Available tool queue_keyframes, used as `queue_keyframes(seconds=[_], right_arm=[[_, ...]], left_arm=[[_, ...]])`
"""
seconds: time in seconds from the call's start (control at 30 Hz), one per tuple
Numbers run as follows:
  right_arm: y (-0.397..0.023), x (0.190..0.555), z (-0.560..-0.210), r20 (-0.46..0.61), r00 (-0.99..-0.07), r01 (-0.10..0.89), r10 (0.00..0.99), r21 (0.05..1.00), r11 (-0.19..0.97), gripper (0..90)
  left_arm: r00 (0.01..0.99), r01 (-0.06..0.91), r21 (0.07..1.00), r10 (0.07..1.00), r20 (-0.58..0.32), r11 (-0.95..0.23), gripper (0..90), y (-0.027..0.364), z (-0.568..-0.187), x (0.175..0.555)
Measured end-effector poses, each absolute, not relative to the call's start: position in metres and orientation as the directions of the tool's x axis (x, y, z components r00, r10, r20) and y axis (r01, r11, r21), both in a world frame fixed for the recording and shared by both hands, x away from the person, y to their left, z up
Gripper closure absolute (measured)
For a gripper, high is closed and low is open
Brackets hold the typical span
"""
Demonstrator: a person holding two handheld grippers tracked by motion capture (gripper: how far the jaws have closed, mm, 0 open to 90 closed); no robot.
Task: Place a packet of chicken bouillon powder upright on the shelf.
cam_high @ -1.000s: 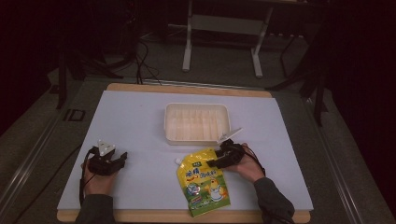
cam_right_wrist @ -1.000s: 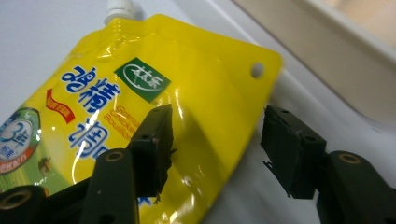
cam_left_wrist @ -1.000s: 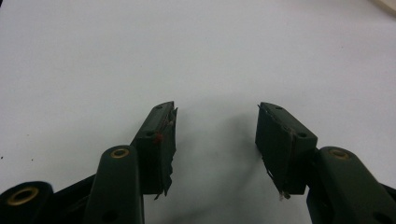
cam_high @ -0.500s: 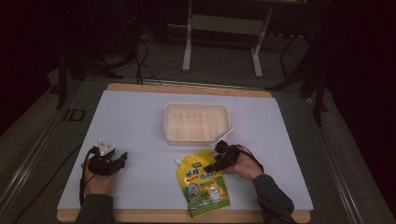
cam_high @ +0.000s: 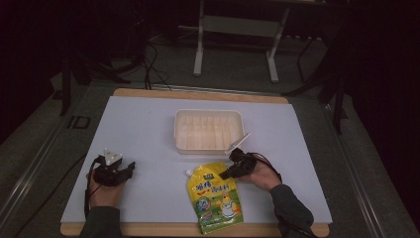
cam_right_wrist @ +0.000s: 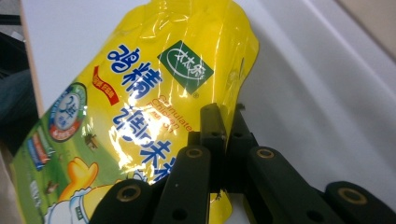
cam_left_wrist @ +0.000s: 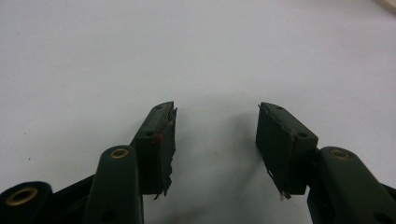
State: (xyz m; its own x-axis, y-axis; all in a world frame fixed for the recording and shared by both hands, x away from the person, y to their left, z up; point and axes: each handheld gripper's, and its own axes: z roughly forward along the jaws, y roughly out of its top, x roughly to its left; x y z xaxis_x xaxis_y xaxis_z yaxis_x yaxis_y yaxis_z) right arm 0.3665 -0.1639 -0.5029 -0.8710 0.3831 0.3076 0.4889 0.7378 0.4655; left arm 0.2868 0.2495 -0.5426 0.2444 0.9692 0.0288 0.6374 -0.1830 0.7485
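A yellow spouted pouch (cam_high: 214, 198) with blue lettering and a cartoon duck lies flat near the table's front edge. My right gripper (cam_high: 225, 174) reaches it from the right. In the right gripper view its jaws have just closed, and the right gripper (cam_right_wrist: 223, 117) is shut on the right edge of the pouch (cam_right_wrist: 140, 79), near the top. My left gripper (cam_high: 130, 166) rests on the white mat at the front left, away from the pouch. The left gripper (cam_left_wrist: 215, 135) stands open with only bare mat between its fingers.
An empty white plastic tray (cam_high: 208, 112) sits at the table's middle, just behind the pouch and the right hand. The white mat (cam_high: 143, 129) covers the wooden table. Dark floor, cables and a stand's legs lie beyond the far edge.
The right gripper's jaws have come together on the pouch's upper right edge, and the hand shifted slightly toward the pouch. The left gripper has stayed where it was.
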Motion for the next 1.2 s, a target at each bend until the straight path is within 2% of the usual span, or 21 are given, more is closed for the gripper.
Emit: queue_keyframes(seconds=[0.27, 1.03, 1.2], right_arm=[[-0.173, 0.367, -0.487, 0.324, -0.87, 0.492, 0.371, 0.529, 0.691, 90.0], [-0.233, 0.37, -0.403, 0.171, -0.857, 0.432, 0.486, 0.753, 0.496, 90.0], [-0.242, 0.367, -0.396, 0.15, -0.848, 0.417, 0.508, 0.781, 0.465, 90.0]], left_arm=[[0.245, 0.639, 0.747, 0.969, 0.026, -0.182, 46.9, 0.25, -0.543, 0.287], [0.243, 0.64, 0.747, 0.97, 0.026, -0.18, 46.9, 0.25, -0.543, 0.287], [0.243, 0.64, 0.747, 0.97, 0.024, -0.18, 46.8, 0.25, -0.543, 0.287]])
